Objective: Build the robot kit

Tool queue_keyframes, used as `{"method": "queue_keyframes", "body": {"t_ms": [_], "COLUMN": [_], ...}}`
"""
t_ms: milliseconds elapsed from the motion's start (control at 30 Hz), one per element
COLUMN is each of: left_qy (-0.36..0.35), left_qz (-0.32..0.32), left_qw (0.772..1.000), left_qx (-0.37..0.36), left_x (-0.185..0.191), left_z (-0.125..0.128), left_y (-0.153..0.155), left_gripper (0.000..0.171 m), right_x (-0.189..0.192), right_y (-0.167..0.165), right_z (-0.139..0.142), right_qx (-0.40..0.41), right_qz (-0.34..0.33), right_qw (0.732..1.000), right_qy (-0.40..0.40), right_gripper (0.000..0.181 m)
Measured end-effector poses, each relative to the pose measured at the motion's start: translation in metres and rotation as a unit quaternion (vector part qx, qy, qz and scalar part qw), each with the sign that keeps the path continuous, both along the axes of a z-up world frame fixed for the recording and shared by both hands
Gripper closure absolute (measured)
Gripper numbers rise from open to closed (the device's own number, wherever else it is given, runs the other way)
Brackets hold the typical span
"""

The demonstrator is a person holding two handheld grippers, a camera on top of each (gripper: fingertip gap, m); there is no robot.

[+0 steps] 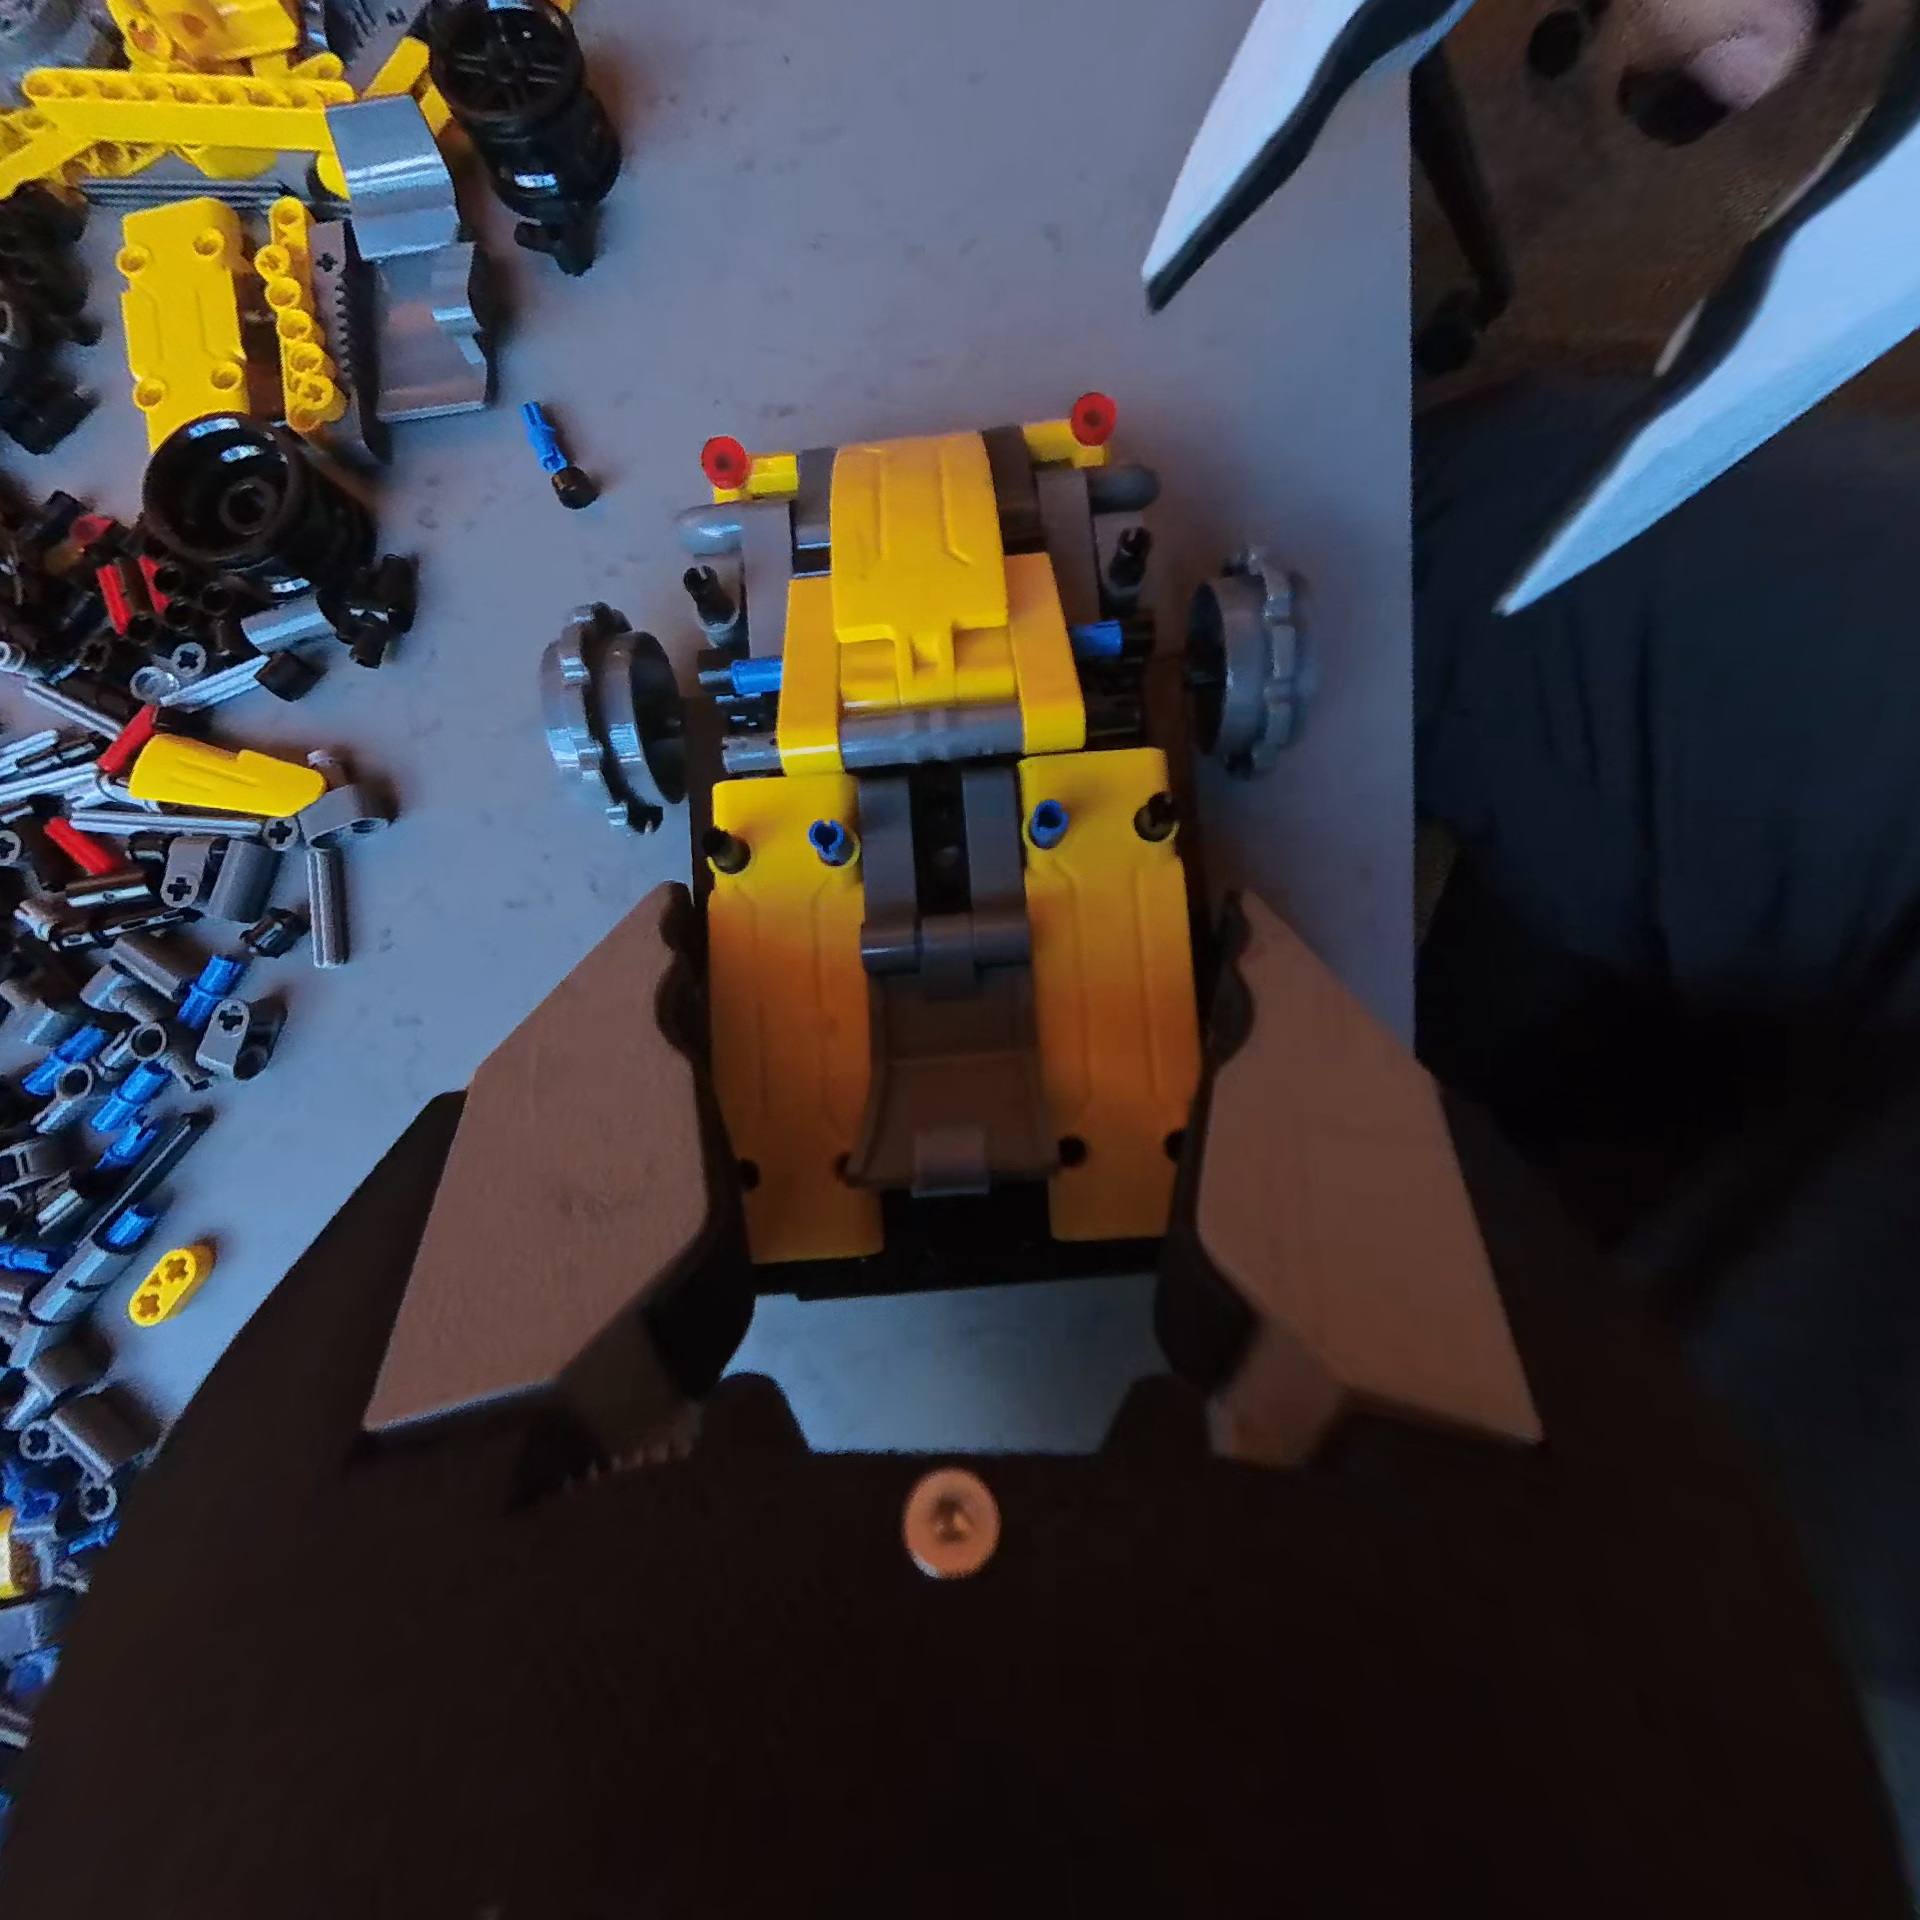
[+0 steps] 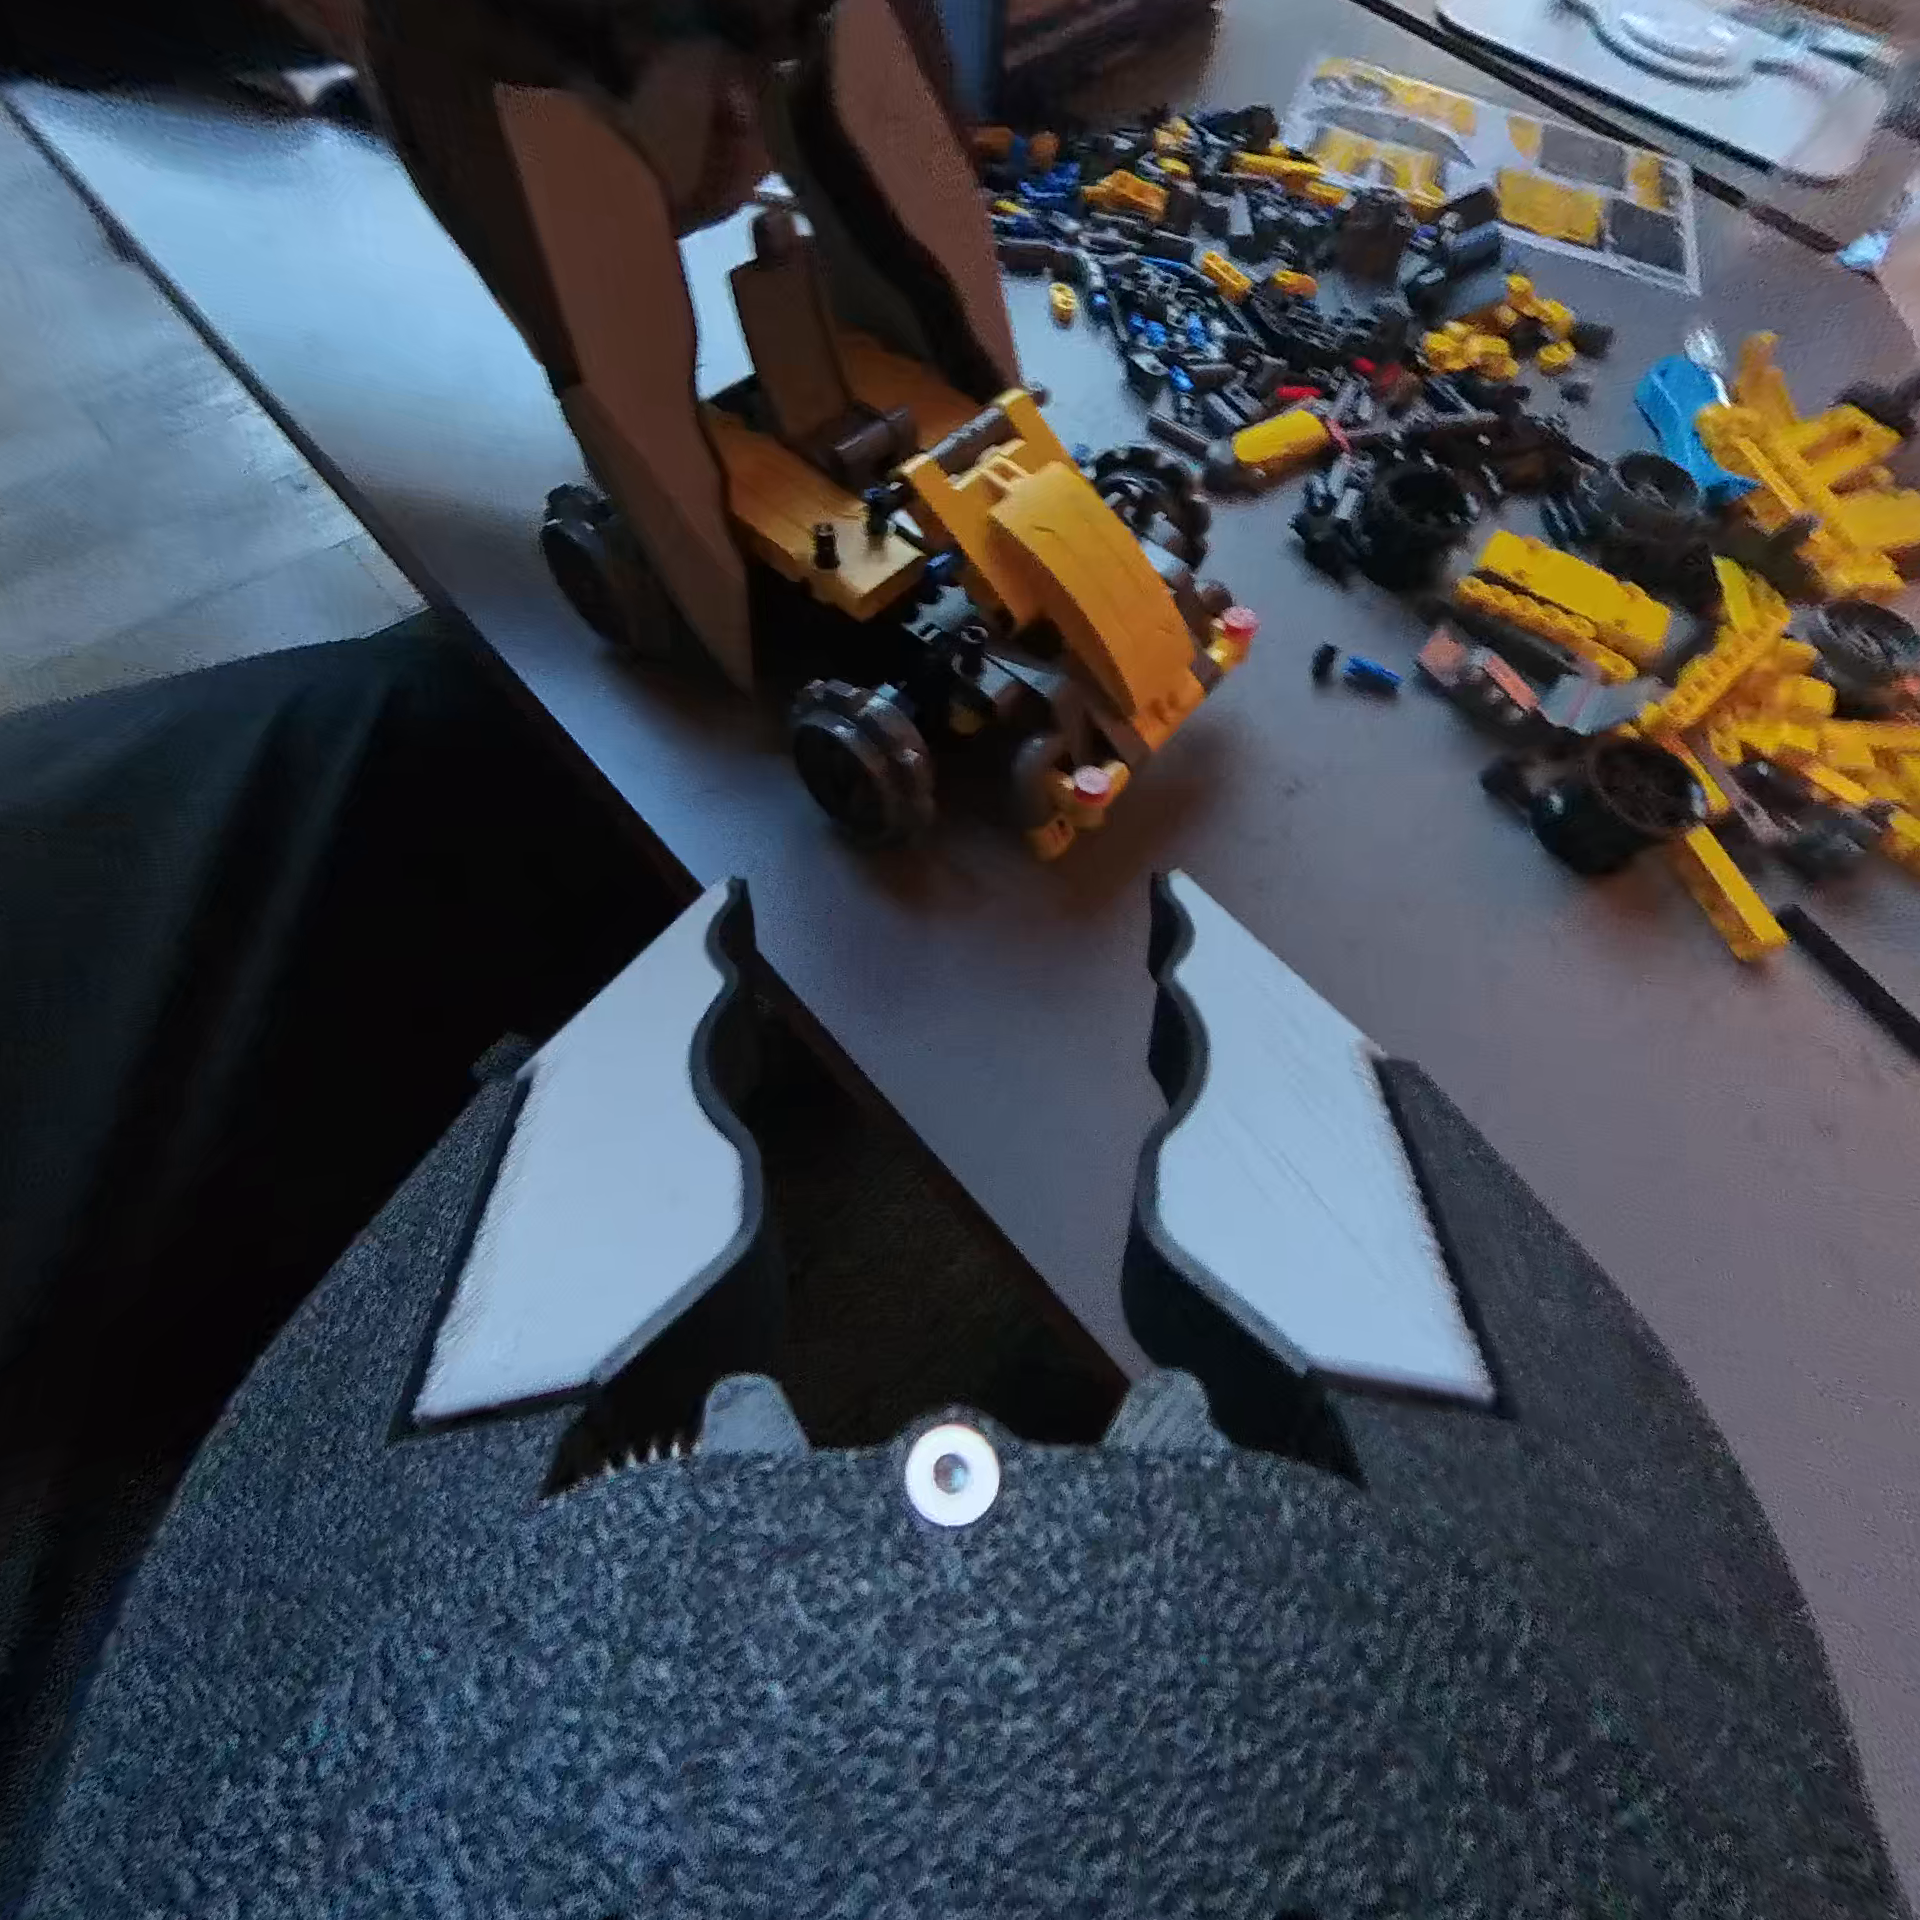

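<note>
A half-built yellow and grey brick vehicle (image 1: pixel 935 644) with grey wheel hubs and two red studs stands on the grey table (image 1: pixel 935 208) near its edge. My left gripper (image 1: pixel 956 914) is shut on the vehicle's yellow rear body, one brown finger on each side. In the right wrist view the vehicle (image 2: pixel 1039 582) is seen from its front corner, with the left gripper (image 2: pixel 873 520) clamped on it from above. My right gripper (image 2: pixel 951 888) is open and empty, a short way in front of the vehicle, over the table edge. It also shows in the left wrist view (image 1: pixel 1507 312).
A big pile of loose yellow, black, grey and blue bricks (image 1: pixel 156 727) lies left of the vehicle, also in the right wrist view (image 2: pixel 1351 312). A small blue pin (image 1: pixel 540 426) lies alone. A printed sheet (image 2: pixel 1507 177) lies at the far side. A person's dark clothing (image 2: pixel 260 831) is beyond the table edge.
</note>
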State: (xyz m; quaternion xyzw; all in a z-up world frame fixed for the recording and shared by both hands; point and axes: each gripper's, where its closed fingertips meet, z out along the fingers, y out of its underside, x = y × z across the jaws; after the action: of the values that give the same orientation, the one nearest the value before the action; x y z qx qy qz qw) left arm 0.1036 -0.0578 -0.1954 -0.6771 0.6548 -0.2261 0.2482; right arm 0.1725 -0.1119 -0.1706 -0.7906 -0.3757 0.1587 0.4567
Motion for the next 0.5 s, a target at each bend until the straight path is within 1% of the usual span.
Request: {"method": "queue_keyframes", "body": {"t_ms": [100, 200, 300, 333, 400, 433, 500], "left_qy": [0.012, 0.017, -0.036, -0.038, -0.036, -0.043, -0.078], "left_qz": [0.001, 0.005, -0.015, -0.016, 0.003, 0.006, 0.019], "left_qw": [1.0, 1.0, 0.999, 0.999, 0.998, 0.997, 0.994], "left_qx": [0.0, -0.009, 0.002, 0.014, 0.053, 0.061, 0.078], "left_x": [-0.009, -0.018, -0.014, -0.015, -0.021, -0.025, -0.033], "left_z": [0.0, 0.001, 0.014, 0.014, 0.016, 0.02, 0.034], "left_y": [-0.001, -0.007, -0.013, -0.01, 0.002, 0.004, 0.006], "left_gripper": [0.076, 0.064, 0.063, 0.062, 0.062, 0.065, 0.069], "right_x": [-0.008, -0.005, 0.004, 0.006, 0.006, 0.004, -0.002], "right_y": [0.005, 0.011, 0.02, 0.023, 0.032, 0.035, 0.039], "right_z": [-0.005, 0.005, 0.014, 0.015, 0.014, 0.014, 0.019], "right_qx": [-0.002, 0.018, 0.028, 0.025, 0.015, 0.015, 0.021], "right_qz": [0.04, 0.077, 0.107, 0.116, 0.135, 0.148, 0.18], "right_qw": [0.999, 0.997, 0.994, 0.993, 0.99, 0.989, 0.982], "right_qy": [-0.013, -0.016, -0.003, 0.007, 0.023, 0.029, 0.045], "right_gripper": [0.105, 0.105, 0.102, 0.102, 0.097, 0.094, 0.093]}}
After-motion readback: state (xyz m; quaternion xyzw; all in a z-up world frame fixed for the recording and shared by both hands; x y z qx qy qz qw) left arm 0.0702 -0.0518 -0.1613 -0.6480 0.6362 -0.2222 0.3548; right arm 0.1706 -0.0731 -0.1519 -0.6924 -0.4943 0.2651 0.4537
